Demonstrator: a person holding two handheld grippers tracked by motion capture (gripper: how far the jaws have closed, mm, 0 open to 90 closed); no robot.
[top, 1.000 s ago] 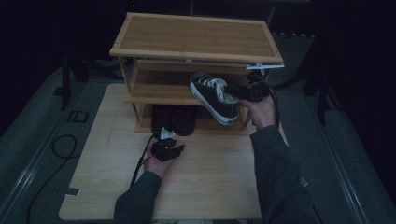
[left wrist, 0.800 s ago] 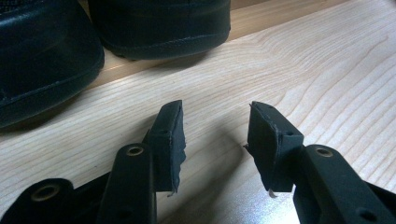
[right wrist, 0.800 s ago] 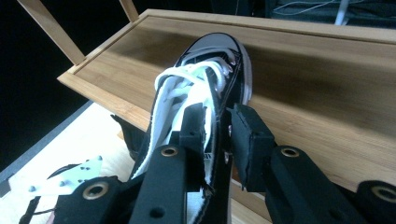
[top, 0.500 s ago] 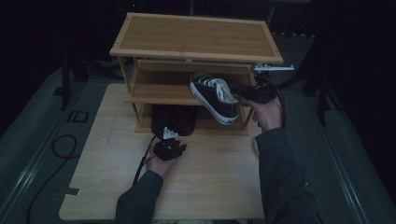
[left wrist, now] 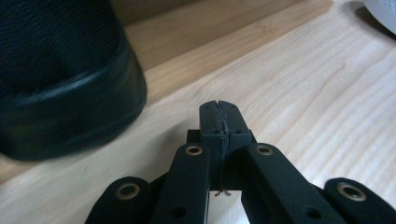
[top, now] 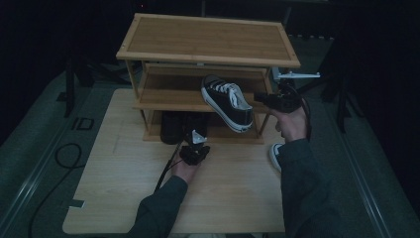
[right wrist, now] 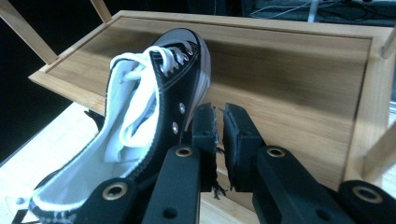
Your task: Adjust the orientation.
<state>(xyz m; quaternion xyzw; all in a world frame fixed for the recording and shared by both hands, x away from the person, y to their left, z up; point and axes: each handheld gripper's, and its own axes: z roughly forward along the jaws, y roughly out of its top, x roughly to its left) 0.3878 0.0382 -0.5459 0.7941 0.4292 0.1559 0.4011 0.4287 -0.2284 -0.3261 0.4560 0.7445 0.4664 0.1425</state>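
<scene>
A black-and-white sneaker (top: 228, 101) (right wrist: 154, 116) lies tilted at the wooden rack's middle shelf (top: 168, 99) (right wrist: 289, 70), toe over the shelf, heel past its front edge. My right gripper (top: 260, 98) (right wrist: 218, 121) is just right of it. Its jaws have just been closing and stand a narrow gap apart with nothing between them. The sneaker's side lies against the outside of one jaw. My left gripper (top: 194, 144) (left wrist: 219, 112) hovers low over the table in front of a black shoe (top: 173, 126) (left wrist: 60, 84) on the bottom shelf. Its jaws have just closed on nothing.
The three-level rack (top: 208, 42) stands at the back of the light wooden table (top: 124, 173) (left wrist: 327, 93). A white-toed shoe (top: 275, 153) lies on the table beside the right sleeve. A cable (top: 54, 163) loops on the floor at the left.
The left gripper has shifted to the right in front of the bottom shelf. The right gripper has drawn slightly rightward from the sneaker, which has stayed in place.
</scene>
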